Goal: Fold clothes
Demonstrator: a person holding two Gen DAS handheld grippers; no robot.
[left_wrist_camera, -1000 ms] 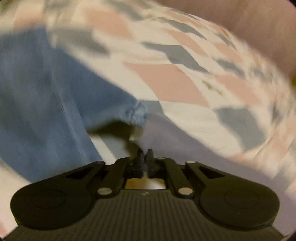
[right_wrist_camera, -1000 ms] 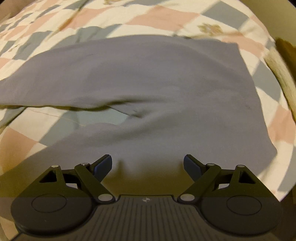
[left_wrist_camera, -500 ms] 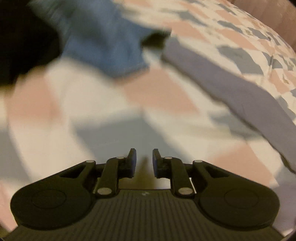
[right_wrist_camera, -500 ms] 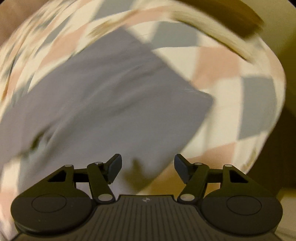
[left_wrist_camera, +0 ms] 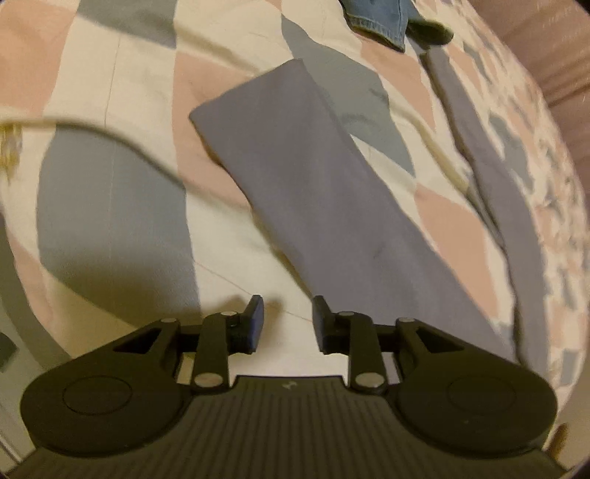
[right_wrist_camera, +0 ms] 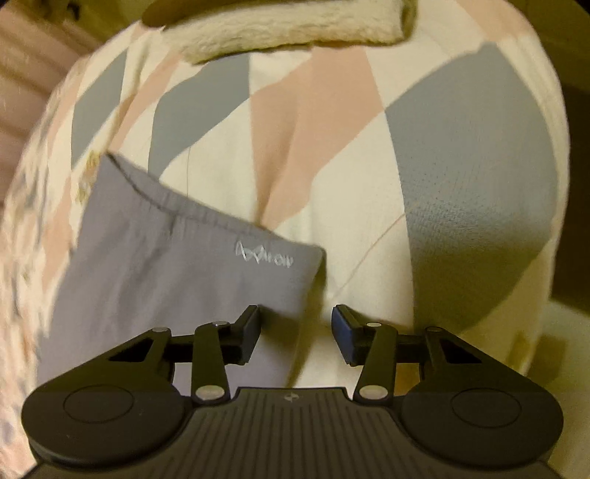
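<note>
Grey garment (left_wrist_camera: pixel 313 191): long grey cloth lying flat on the patterned bedspread (left_wrist_camera: pixel 110 221); in the left wrist view it runs diagonally from upper centre toward lower right.
Garment end, right wrist view: hemmed end (right_wrist_camera: pixel 177 265) with a small white logo (right_wrist_camera: pixel 263 258), corner lying just ahead of the fingers.
Left gripper (left_wrist_camera: pixel 287 324): fingers apart, nothing between them; hovers over bare bedspread, right finger at the cloth's edge.
Right gripper (right_wrist_camera: pixel 295 331): fingers apart, empty; left finger over the grey cloth, right finger over bedspread.
Blue denim (left_wrist_camera: pixel 379 18): top edge, left wrist view, beyond the grey cloth.
Cream fleecy fabric (right_wrist_camera: pixel 287 25): top of right wrist view, on the bedspread.
</note>
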